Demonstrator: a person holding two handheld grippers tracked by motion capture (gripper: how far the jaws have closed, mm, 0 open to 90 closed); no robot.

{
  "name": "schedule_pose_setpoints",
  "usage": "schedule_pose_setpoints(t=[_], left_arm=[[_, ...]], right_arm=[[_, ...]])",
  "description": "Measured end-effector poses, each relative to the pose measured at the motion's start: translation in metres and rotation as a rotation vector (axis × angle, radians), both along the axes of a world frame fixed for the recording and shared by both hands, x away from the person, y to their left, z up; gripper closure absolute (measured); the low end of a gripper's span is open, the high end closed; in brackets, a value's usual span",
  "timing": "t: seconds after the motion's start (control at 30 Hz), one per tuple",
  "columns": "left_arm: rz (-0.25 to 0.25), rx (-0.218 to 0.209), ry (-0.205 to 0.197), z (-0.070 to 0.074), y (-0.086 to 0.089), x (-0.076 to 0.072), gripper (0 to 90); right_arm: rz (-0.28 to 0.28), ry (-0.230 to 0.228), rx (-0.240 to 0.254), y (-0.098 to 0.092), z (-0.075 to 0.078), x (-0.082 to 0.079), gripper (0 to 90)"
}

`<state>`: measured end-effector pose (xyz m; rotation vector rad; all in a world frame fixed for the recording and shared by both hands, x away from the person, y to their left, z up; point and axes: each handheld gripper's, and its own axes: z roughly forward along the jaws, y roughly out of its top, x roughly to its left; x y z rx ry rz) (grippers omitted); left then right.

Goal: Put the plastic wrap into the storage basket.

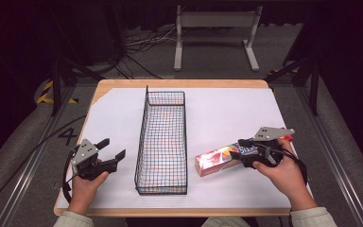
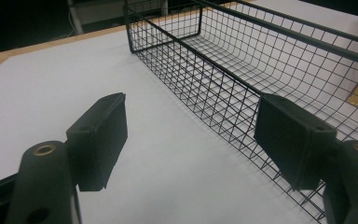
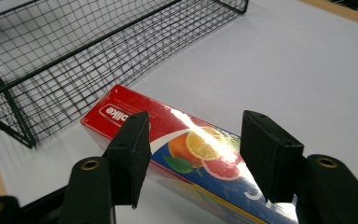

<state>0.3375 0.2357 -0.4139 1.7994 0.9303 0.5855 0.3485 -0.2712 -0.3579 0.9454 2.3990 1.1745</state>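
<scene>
- We saw a long black wire basket [image 1: 162, 142] standing lengthwise on the white sheet [image 1: 227, 113] that covered the wooden desk [image 1: 123, 84], a little left of the desk's middle, its near end close to the front edge.
- A long carton printed with citrus fruit [image 1: 217, 160] lay flat on the sheet just right of the basket's near end, toward the front right corner, apart from the wire.
- The right gripper [image 1: 242, 152], held in the person's right hand [image 1: 283, 174], sat over the carton's right half; in the right gripper view its jaws stood spread on either side of the carton [image 3: 186, 140], and we could not tell whether they touched it.
- The left gripper [image 1: 112, 150], held in the left hand [image 1: 89, 182], was near the front left corner, left of the basket.
- In the left gripper view its jaws gaped wide with nothing between them, the basket's side wall [image 2: 214, 88] just beyond.
</scene>
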Motion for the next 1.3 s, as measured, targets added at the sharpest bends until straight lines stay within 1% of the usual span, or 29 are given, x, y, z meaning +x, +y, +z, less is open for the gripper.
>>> schedule_pose_setpoints(t=[0.03,0.1,0.2,0.3,0.4,0.43,0.5,0.57,0.6,0.63,0.67,0.7,0.8,0.93,0.97,1.0,1.07,1.1,1.17,1.2,1.23,1.3], left_arm=[[0.001,0.003,0.001,0.0,0.0,0.0,25.9],[0.001,-0.001,0.002,0.0,0.001,0.0,25.9],[0.002,-0.001,0.002,0.0,0.001,-0.001,25.9],[0.001,0.003,0.0,0.0,0.0,0.0,26.0],[-0.001,0.003,0.003,0.0,-0.001,0.0,25.9],[-0.001,0.002,0.002,0.0,-0.001,0.0,26.0],[0.0,0.004,-0.001,0.0,0.0,0.0,26.0],[0.001,0.001,0.005,0.0,0.0,0.0,26.0],[0.001,0.001,0.005,0.0,0.0,0.0,26.0],[0.001,0.006,0.0,0.0,0.001,0.0,26.0],[0.0,0.004,0.003,0.0,0.0,0.0,26.0],[-0.001,0.007,-0.002,0.0,0.0,0.0,26.0],[0.0,0.005,0.003,0.0,0.0,0.0,26.0],[0.0,0.005,0.002,-0.001,0.0,0.0,26.0],[0.0,0.005,0.002,-0.001,0.0,0.0,26.0],[0.0,0.009,-0.002,0.0,0.0,0.0,26.0],[0.0,0.008,0.0,0.0,0.0,0.0,26.0],[0.0,0.009,-0.001,0.0,0.0,0.0,26.0],[-0.001,0.008,0.0,0.0,0.0,0.0,26.0],[0.0,0.009,-0.002,0.0,0.0,0.0,26.0],[0.0,0.006,0.001,-0.001,0.0,0.0,26.0],[0.0,0.007,0.003,-0.001,0.0,0.001,26.0]], right_arm=[[0.023,0.008,-0.013,0.004,-0.001,0.0,43.7],[0.054,0.028,-0.032,0.011,-0.002,0.0,47.3],[0.092,0.079,-0.037,0.022,-0.004,-0.001,54.0],[0.122,0.111,-0.052,0.029,-0.005,-0.001,64.6],[0.153,0.15,-0.086,0.036,-0.007,-0.002,76.2],[0.157,0.162,-0.096,0.037,-0.008,-0.003,79.8],[0.162,0.178,-0.104,0.038,-0.01,-0.003,83.3],[0.166,0.198,-0.123,0.039,-0.012,-0.003,87.3],[0.166,0.198,-0.123,0.039,-0.012,-0.003,87.3],[0.17,0.214,-0.134,0.039,-0.013,-0.004,89.2],[0.174,0.229,-0.146,0.039,-0.014,-0.004,90.0],[0.171,0.243,-0.162,0.039,-0.015,-0.004,90.0],[0.148,0.293,-0.209,0.033,-0.017,-0.002,90.0],[0.113,0.348,-0.249,0.023,-0.022,0.002,90.0],[0.113,0.348,-0.249,0.023,-0.022,0.002,90.0],[0.093,0.376,-0.277,0.019,-0.024,0.004,90.0],[0.082,0.383,-0.286,0.018,-0.024,0.004,90.0],[0.05,0.4,-0.307,0.011,-0.024,0.007,90.0],[0.023,0.413,-0.319,0.005,-0.024,0.009,90.0],[0.023,0.413,-0.319,0.005,-0.024,0.009,90.0],[0.009,0.419,-0.329,0.001,-0.023,0.01,90.0],[-0.026,0.446,-0.336,-0.007,-0.023,0.013,90.0]])
